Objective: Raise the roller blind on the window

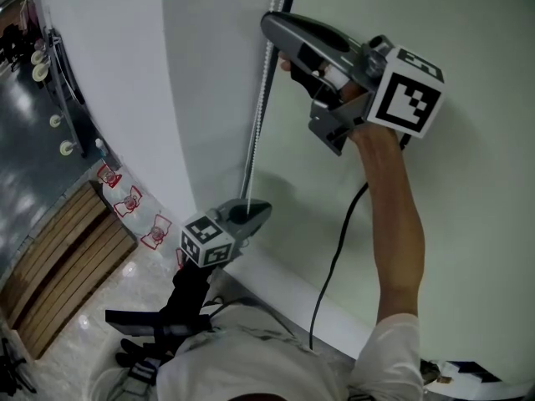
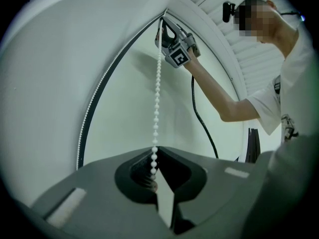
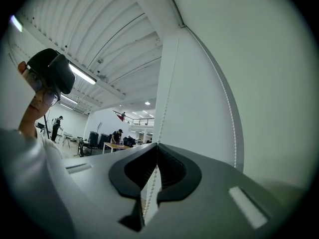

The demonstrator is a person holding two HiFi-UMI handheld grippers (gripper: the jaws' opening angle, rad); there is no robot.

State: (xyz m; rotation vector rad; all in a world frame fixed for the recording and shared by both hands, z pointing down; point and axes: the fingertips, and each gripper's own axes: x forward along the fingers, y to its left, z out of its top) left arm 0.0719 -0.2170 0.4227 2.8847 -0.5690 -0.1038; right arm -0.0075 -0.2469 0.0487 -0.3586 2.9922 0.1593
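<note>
A white bead chain (image 1: 257, 124) hangs down beside the pale roller blind (image 1: 468, 224). High up, my right gripper (image 1: 271, 27) is shut on the chain. In the right gripper view the chain (image 3: 166, 96) runs up out of the closed jaws (image 3: 156, 149), and a second strand (image 3: 228, 108) follows the blind's edge. Lower down, my left gripper (image 1: 251, 207) is shut on the same chain. In the left gripper view the beads (image 2: 157, 93) drop taut from the right gripper (image 2: 167, 30) into the left jaws (image 2: 153, 159).
A black cable (image 1: 333, 261) hangs from the right gripper along the arm. A white wall (image 1: 125, 73) stands left of the chain. Far below at the left are a wooden slatted bench (image 1: 58, 261) and red-and-white items (image 1: 134, 203). People stand at tables (image 3: 117, 138) across the hall.
</note>
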